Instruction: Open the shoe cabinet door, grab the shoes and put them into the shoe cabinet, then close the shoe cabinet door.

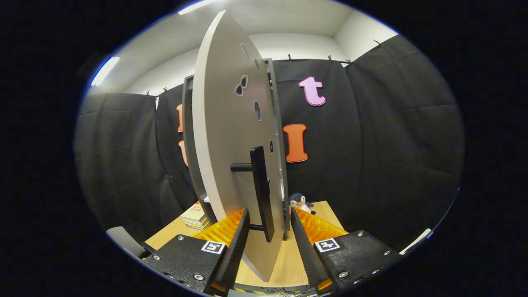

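The shoe cabinet's pale grey door stands swung out toward me, seen almost edge-on. Its black bar handle juts from the door face on two short posts. My gripper is open, one finger on each side of the handle's lower part and of the door's edge. Neither finger visibly presses on the handle. The cabinet's dark frame shows behind the door on the left, and another upright panel shows on the right. The door hides the cabinet's inside.
The cabinet stands on a wooden table. A small plush penguin sits just beyond my right finger, by the cabinet's right side. A stack of books lies left of the cabinet. Black cloth walls close in behind.
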A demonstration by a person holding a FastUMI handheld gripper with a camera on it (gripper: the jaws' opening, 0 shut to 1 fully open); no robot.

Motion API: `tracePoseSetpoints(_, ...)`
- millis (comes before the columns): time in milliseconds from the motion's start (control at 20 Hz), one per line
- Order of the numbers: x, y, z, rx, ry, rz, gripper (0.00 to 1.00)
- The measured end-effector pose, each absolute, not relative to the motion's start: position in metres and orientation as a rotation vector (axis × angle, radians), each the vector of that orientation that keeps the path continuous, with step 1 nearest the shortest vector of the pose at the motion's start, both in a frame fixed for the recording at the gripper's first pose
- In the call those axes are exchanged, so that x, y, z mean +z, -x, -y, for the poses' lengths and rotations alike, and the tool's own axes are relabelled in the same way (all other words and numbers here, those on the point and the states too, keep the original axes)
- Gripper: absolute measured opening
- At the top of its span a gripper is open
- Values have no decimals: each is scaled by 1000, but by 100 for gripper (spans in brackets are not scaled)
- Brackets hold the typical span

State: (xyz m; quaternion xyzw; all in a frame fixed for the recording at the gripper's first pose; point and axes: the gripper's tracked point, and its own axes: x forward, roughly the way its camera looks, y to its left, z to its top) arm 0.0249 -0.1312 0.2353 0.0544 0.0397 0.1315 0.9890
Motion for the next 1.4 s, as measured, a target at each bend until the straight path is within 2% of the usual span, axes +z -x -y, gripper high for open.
tracePoseSetpoints(750,226,-41,55,466,-106,-136,68)
tracePoseSetpoints(1050,226,-44,50,505,-54,-128,70)
tracePoseSetpoints(1250,222,-46,46,534,-38,-127,75)
tracePoseSetpoints(1400,224,-48,49,507,12,-117,77)
